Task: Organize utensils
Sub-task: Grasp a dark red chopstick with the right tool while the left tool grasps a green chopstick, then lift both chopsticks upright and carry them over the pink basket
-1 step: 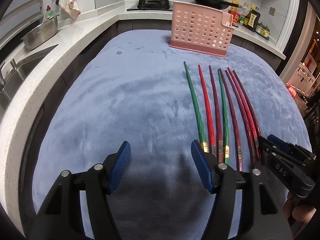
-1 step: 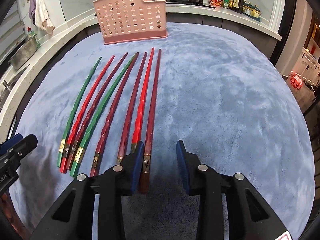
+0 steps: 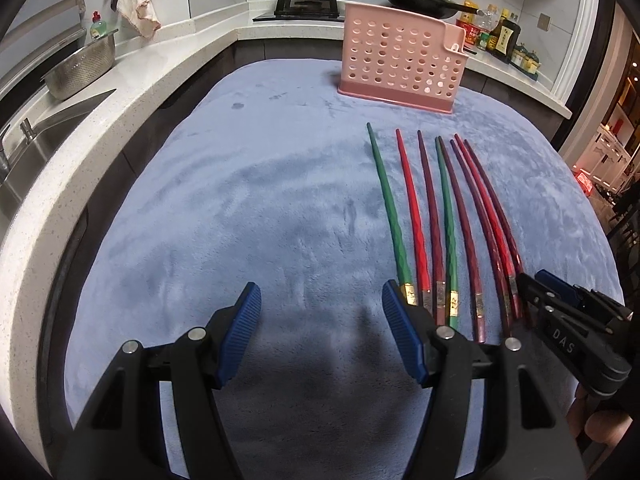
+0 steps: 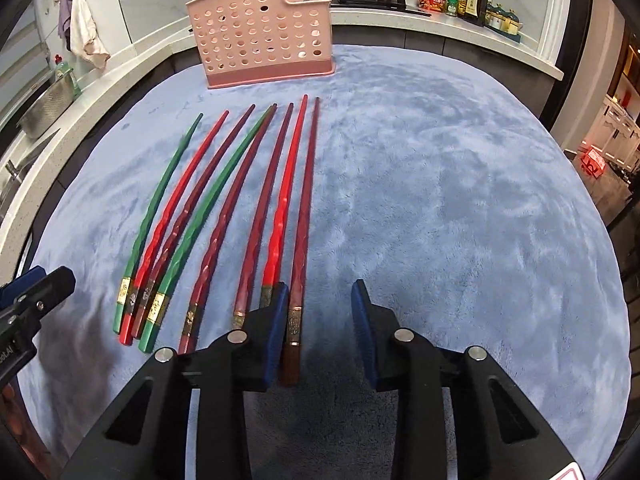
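Right wrist | pink rack (image 4: 264,36) behind chopsticks (image 4: 224,208) | blanket (image 4: 440,200) beneath

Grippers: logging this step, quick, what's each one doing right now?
Left gripper: open, nothing between its fingers.
Right gripper: open, not gripping; the dark red chopstick lies between its fingers.

Eight long faceted chopsticks (image 4: 224,216), two green and the rest red or maroon, lie side by side, tips pointing far toward the upright pink perforated utensil holder (image 4: 264,36).
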Available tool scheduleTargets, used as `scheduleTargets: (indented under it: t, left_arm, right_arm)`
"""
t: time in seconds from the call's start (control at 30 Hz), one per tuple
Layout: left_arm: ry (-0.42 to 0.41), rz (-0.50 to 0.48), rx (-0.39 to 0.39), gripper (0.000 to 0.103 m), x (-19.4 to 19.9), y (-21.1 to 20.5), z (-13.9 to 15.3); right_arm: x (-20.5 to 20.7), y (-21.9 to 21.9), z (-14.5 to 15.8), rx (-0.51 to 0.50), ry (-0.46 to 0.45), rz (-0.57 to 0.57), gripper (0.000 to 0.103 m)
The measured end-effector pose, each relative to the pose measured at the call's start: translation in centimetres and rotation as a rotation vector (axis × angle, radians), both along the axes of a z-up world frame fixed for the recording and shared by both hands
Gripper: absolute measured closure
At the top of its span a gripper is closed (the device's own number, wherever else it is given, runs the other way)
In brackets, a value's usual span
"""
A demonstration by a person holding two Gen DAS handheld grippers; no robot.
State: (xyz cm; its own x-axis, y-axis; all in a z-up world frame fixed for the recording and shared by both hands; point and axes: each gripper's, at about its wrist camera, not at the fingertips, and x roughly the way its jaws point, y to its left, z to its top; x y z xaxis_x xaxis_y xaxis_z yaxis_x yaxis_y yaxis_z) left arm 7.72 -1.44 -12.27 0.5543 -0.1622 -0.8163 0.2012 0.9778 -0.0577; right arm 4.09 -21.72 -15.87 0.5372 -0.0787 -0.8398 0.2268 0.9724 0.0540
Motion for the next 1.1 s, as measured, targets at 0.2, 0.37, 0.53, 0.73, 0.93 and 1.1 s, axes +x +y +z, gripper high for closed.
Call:
scheduleTargets:
  t: [0.2,0.37,0.53,0.73,0.93,1.1]
  left_arm:
    - [0.021,-0.028,-0.029,0.043,0.2,-1.1,-0.4]
    - [0.037,-0.059,-0.043,0.044,0.4,-2.6,-0.9]
    - [0.048,-0.066,-0.015,0.047,0.9,-3.8,-1.9]
    - [0.049,-0.06,0.006,0.051,1.0,-3.6,-2.7]
    - [0.055,-0.089,0.019,0.072,0.6,-3.1,-3.2]
    - [0.059,-0.109,0.001,0.095,0.2,-2.6,-3.0]
  right_arm:
    - [-0.8,-0.7,0.0,0.016,0.003,-0.009,0.093]
    - [-1.3,-0.9,0.0,0.028,0.002,-0.005,0.095]
    - [-1.4,-1.0,0.0,0.037,0.004,-0.004,0.095]
    - [-1.5,-1.1,0.0,0.043,0.003,-0.003,0.095]
    - [-1.8,-1.0,-0.1,0.036,0.002,0.009,0.096]
    - [-2.3,-0.8,0.0,0.033,0.0,0.015,0.096]
